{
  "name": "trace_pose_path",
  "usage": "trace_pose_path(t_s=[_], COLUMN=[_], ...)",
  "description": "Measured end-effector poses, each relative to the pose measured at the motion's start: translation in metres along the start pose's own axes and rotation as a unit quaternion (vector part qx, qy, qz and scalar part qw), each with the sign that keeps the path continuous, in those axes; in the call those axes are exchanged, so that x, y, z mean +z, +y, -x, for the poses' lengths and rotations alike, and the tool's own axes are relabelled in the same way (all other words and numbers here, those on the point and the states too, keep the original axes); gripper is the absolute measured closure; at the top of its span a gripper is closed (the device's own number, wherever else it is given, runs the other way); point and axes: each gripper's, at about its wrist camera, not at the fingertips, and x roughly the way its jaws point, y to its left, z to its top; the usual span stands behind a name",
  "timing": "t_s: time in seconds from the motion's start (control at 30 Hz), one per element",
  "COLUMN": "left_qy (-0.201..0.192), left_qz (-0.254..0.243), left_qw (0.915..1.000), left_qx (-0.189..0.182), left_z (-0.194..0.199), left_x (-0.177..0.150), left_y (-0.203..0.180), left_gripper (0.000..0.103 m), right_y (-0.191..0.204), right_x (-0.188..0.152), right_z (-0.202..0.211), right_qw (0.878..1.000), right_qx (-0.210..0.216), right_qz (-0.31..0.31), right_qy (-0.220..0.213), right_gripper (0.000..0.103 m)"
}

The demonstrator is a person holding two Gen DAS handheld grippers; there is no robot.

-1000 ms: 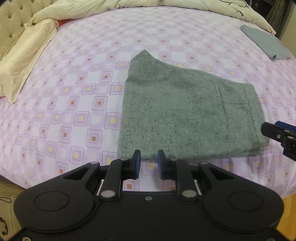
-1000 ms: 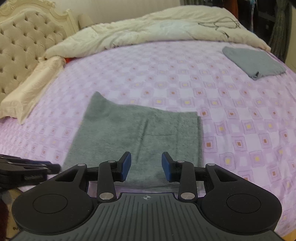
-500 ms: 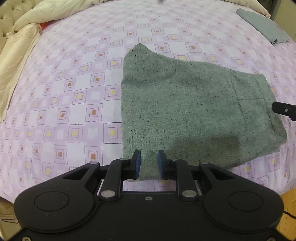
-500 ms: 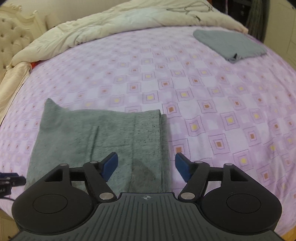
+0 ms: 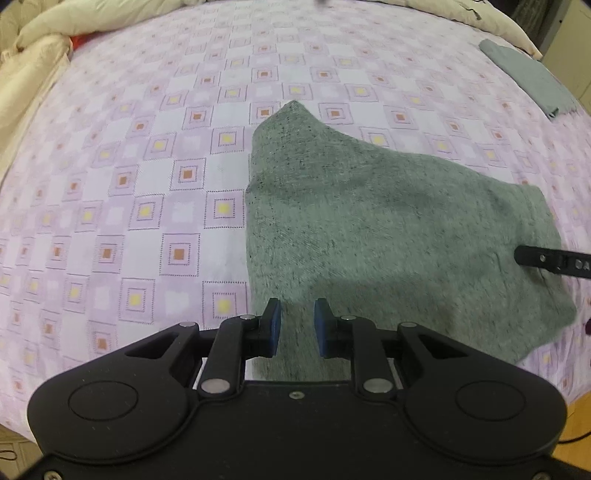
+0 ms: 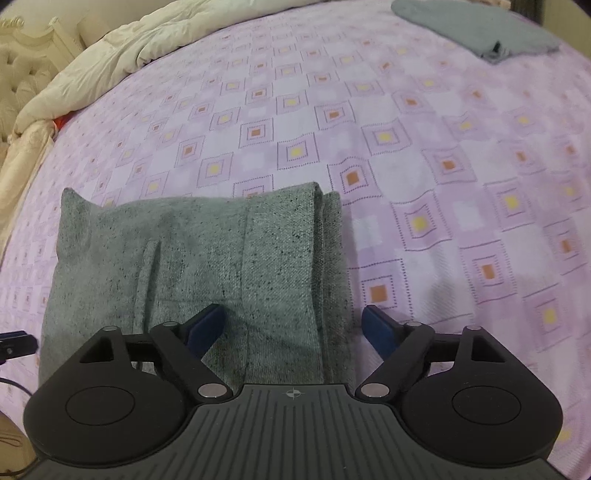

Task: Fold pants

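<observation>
Pants (image 5: 388,229) lie under left gripper (image 5: 297,326), jaws apart, gripping nothing. Right view alone shows stacked folded edges between right gripper (image 6: 293,325) jaws, still opening, untouched.

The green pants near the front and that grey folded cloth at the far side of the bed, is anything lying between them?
Nothing: only bare purple patterned bedsheet separates the green pants from the grey folded cloth, clearest in the right wrist view.

bed: lilac checked sheet (image 5: 147,184) | cream duvet (image 6: 147,33) | tufted headboard (image 6: 18,70)
</observation>
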Motion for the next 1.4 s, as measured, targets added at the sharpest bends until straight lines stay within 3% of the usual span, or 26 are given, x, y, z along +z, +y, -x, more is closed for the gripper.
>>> trace_pose_path(t_s=[0.23,0.43,0.63,0.7,0.77,0.83,1.0,1.13,1.2,1.27,1.3,1.33,1.4], left_qy=[0.021,0.007,-0.020,-0.016,-0.020,-0.024,-0.021,-0.011,-0.005,-0.003,0.001,0.005,0.001], left_qz=[-0.010,-0.027,0.014,0.017,0.020,0.022,0.062,0.048,0.042,0.045,0.050,0.065,0.090], left_qw=[0.9996,0.9995,0.9997,0.9997,0.9995,0.9994,0.9977,0.9978,0.9984,0.9980,0.9972,0.9953,0.9934], left_qx=[-0.015,-0.014,-0.004,0.006,0.012,0.010,-0.014,-0.045,-0.037,-0.044,-0.055,-0.073,-0.072], left_z=[-0.035,-0.045,-0.035,-0.039,-0.043,-0.046,-0.052,-0.061,-0.063,-0.064,-0.062,-0.061,-0.056], left_x=[0.013,0.018,0.009,0.007,0.006,0.007,0.010,0.023,0.028,0.032,0.034,0.035,0.033], left_y=[0.005,0.002,0.019,0.023,0.025,0.026,0.036,0.026,0.019,0.016,0.017,0.018,0.017], left_gripper=[0.074,0.074,0.073,0.069,0.057,0.054,0.046,0.037,0.037,0.051,0.061,0.079,0.081], right_y=[0.002,0.000,0.000,0.000,0.002,0.002,0.003,0.002,0.001,0.002,0.004,0.004,0.004], right_x=[0.001,0.002,0.002,0.002,0.002,0.002,0.002,0.002,0.000,-0.001,0.000,0.001,0.004], right_z=[-0.007,-0.007,-0.007,-0.007,-0.007,-0.008,-0.009,-0.010,-0.011,-0.011,-0.010,-0.007,0.001], right_qw=[1.000,0.999,0.999,0.999,0.999,0.999,0.999,0.998,0.997,0.998,0.998,0.998,0.997], right_qx=[0.021,0.032,0.032,0.031,0.030,0.030,0.031,0.038,0.041,0.037,0.038,0.050,0.074], right_qz=[0.014,0.027,0.032,0.033,0.032,0.034,0.041,0.048,0.043,0.034,0.031,0.026,0.001], right_qy=[0.000,-0.005,-0.005,-0.006,-0.006,-0.006,-0.008,-0.023,-0.038,-0.043,-0.038,-0.034,-0.025], right_gripper=[0.001,0.000,0.000,0.000,0.000,0.000,0.000,0.000,0.000,0.000,0.005,0.025,0.060])
